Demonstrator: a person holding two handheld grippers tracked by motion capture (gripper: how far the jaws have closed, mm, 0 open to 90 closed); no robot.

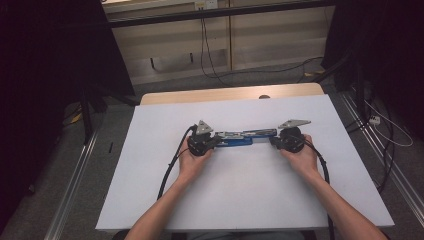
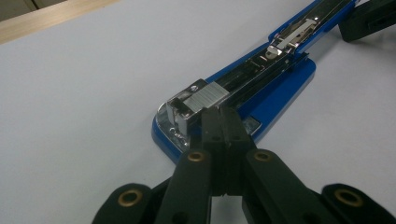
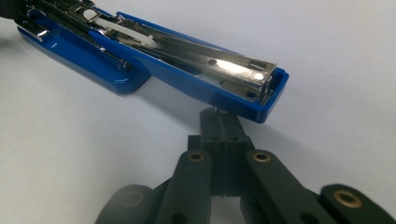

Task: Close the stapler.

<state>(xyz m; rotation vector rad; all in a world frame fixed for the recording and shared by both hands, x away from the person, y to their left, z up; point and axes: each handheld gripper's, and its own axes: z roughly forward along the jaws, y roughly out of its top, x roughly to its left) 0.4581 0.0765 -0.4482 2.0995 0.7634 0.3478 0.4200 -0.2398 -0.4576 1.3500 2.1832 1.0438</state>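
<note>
blue plastic stapler with a shiny metal staple channel [image 1: 240, 137], swung fully open and lying flat at the centre of the high view on the white table top [image 1: 240, 200]. long axis running left to right across the frame, straight from one gripper to the other.

left gripper [image 1: 214, 142] at the stapler's left end, jaws pressed together with nothing between them; in the left gripper view the joined tips [image 2: 223, 122] resting against the ribbed metal head over the blue base [image 2: 280, 93], stapler stretching away to the upper right of that frame. whether the tips press down or merely touch, not clear.

right gripper [image 1: 274, 140] at the opposite end, jaws likewise together and empty; in the right gripper view the tips [image 3: 223, 122] tucked just under the raised blue end of the open arm [image 3: 261, 100], stapler [image 3: 140, 60] running off to the upper left.

each hand equally close to its own end, neither nearer overall. likely next move: lifting or folding the arm from the right end while the left end is pinned, so any push should go along or across that left-right axis, not askew, or the stapler may pivot on the smooth surface.
</note>
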